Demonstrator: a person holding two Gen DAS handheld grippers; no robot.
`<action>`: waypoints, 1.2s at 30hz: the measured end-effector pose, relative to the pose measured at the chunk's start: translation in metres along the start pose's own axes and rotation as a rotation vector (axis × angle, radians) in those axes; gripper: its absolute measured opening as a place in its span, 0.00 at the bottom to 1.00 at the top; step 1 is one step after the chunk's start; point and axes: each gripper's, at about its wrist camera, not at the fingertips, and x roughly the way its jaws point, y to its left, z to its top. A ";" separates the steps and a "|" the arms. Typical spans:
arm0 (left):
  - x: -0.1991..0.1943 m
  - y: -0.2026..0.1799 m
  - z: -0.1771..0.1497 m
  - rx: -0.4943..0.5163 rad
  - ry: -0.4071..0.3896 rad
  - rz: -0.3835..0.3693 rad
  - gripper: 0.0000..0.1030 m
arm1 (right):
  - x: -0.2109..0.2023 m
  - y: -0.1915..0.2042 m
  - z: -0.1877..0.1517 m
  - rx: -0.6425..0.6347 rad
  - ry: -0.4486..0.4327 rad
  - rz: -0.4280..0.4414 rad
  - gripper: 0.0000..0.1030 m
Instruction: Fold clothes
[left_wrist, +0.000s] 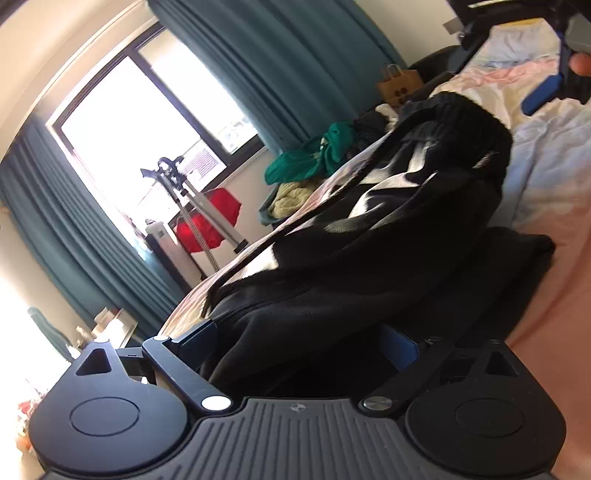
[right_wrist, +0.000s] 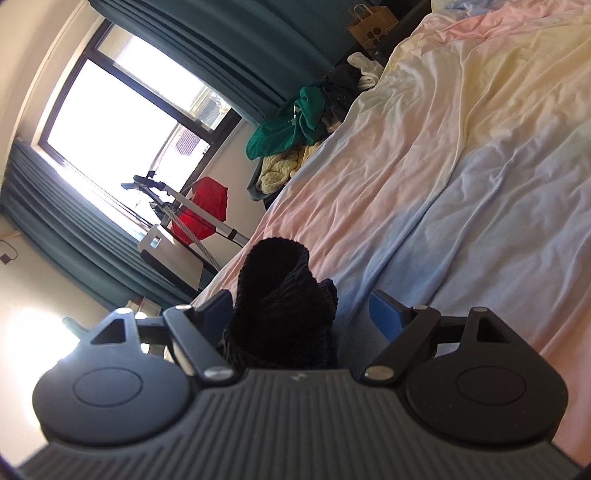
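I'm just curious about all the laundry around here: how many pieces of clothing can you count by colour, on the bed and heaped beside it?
Black: 2, the black sweater on the bed, a dark garment in the heap
Green: 1
Pale yellow: 1
White: 1
Total: 5

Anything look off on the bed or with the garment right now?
The black sweater lies bunched and crumpled on the bed sheet, not spread flat. A heap of clothes is piled loosely past the bed's far edge. Nothing looks spilled or damaged.
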 end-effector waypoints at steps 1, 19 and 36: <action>0.003 0.011 -0.005 -0.037 0.022 0.013 0.93 | 0.005 0.003 -0.005 -0.005 0.024 0.004 0.81; -0.001 0.111 -0.047 -0.578 -0.027 -0.085 0.50 | 0.052 0.009 -0.049 0.095 0.069 -0.026 0.66; 0.013 0.127 -0.077 -0.836 0.112 -0.171 0.36 | 0.037 0.026 -0.065 -0.159 0.034 -0.104 0.33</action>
